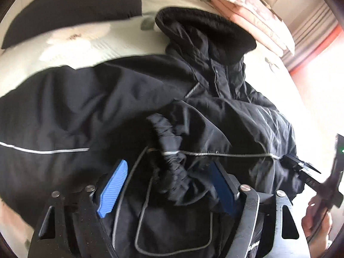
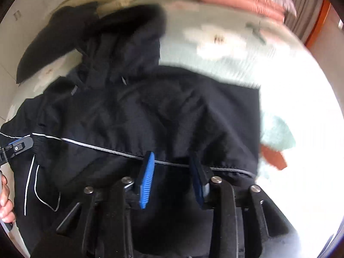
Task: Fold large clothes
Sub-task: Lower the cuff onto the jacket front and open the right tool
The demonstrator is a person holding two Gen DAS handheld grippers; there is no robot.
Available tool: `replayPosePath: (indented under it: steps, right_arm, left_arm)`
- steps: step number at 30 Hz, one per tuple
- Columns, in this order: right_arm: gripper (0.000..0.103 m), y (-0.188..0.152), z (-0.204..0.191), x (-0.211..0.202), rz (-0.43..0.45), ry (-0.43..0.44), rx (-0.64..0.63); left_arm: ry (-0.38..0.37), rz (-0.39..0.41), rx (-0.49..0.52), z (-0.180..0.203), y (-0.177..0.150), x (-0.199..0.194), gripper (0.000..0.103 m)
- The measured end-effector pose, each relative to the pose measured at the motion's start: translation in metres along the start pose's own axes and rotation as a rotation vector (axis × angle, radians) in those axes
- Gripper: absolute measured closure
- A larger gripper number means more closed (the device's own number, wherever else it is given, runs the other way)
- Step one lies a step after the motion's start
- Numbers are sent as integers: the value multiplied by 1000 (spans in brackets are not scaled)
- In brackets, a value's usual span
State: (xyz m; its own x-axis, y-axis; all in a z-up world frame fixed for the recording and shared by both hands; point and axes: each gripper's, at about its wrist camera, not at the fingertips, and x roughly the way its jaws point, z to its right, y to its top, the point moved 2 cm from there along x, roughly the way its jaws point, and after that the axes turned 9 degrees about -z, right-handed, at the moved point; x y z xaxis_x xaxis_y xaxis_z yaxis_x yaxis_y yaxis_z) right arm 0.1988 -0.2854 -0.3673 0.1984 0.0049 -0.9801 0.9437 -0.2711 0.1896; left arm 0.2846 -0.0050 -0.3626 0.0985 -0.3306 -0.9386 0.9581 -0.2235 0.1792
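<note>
the left hand-held gripper [image 1: 169,185] stood with its blue ribbed pads wide apart, the gathered elastic cuff [image 1: 172,172] of a sleeve lying between them, not pinched. the right hand-held gripper [image 2: 172,178] was likewise spread over the thin grey reflective piping [image 2: 90,145], clamping nothing. beyond both, the large black hooded nylon jacket [image 1: 90,111] lay spread on the pale floral bed [image 1: 90,43], its hood [image 1: 206,32] farthest away, just beside a stack of folded pink quilts [image 1: 253,21].

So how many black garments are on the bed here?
2. The hooded black jacket lies spread in front of both claws; a second black garment sits at the bed's far left. More may be hidden.
</note>
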Motion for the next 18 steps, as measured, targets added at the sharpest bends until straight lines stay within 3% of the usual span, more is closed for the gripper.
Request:
replayPosePath:
  steps: [2, 5, 7, 10, 14, 18]
  right_arm:
    - [69, -4, 2, 14, -20, -2, -5]
    - [69, -8, 3, 21, -11, -10, -19]
    - [69, -9, 5, 23, -8, -8, -19]
    - [69, -12, 6, 21, -3, -10, -24]
    - [68, -17, 5, 14, 8, 3, -21]
    - [68, -21, -4, -12, 30, 33, -27]
  left_arm:
    - [0, -19, -4, -2, 2, 10, 26]
    - [-31, -43, -18, -7, 4, 22, 45]
    - [-56, -55, -23, -6, 4, 27, 67]
    - [-43, -40, -21, -6, 3, 26, 80]
    - [-75, 9, -10, -6, 4, 8, 84]
    - [-96, 125, -6, -11, 12, -38, 85]
